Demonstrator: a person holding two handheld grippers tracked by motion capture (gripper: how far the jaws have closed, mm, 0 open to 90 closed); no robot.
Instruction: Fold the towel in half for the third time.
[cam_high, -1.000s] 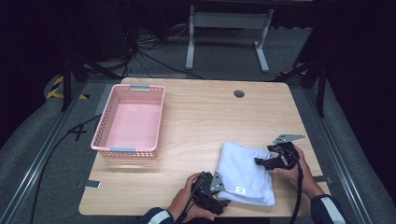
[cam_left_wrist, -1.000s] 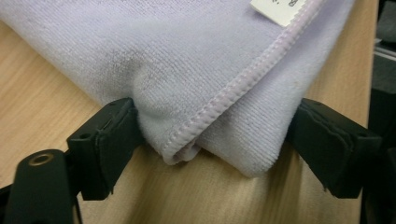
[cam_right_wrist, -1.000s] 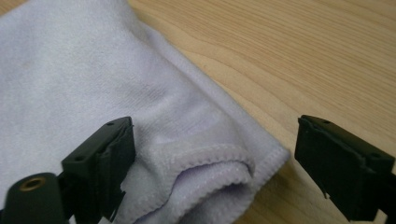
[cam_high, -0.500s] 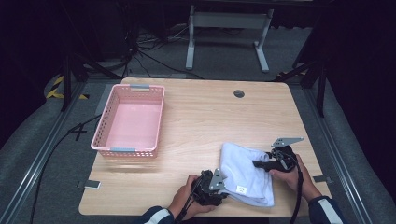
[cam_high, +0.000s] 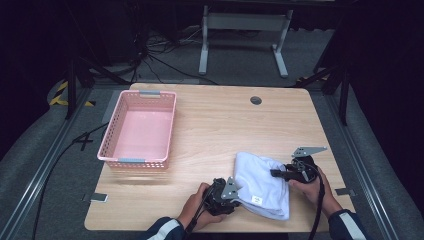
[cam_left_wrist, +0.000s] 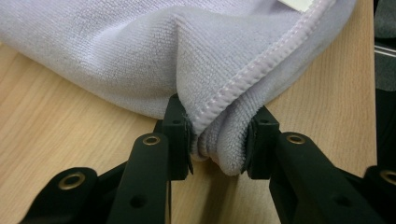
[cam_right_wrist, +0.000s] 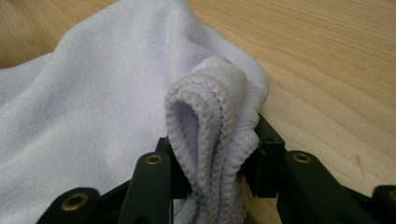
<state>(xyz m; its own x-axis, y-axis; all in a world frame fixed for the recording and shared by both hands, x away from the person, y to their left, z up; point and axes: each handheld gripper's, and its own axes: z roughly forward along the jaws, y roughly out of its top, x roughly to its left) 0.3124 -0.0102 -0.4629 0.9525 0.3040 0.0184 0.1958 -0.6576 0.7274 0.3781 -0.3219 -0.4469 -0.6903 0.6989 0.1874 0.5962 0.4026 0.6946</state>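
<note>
- High view is showing the white towel (cam_high: 260, 182) lying at the counter's (cam_high: 225, 125) five o'clock corner, pink basket (cam_high: 139, 129) at nine o'clock.
- Left gripper (cam_left_wrist: 218, 142) and right gripper (cam_right_wrist: 214, 161) are each clamping a bunched hem — a thin bite could be slipping free under tension.
- Gripper views are revealing the pinched folds.

Both hand-held grippers are black with brass-ringed screw holes; the right hand-held gripper (cam_high: 280, 173) carries a grey three-cornered plate and black cable. Sleeves are dark blue, white-striped.
</note>
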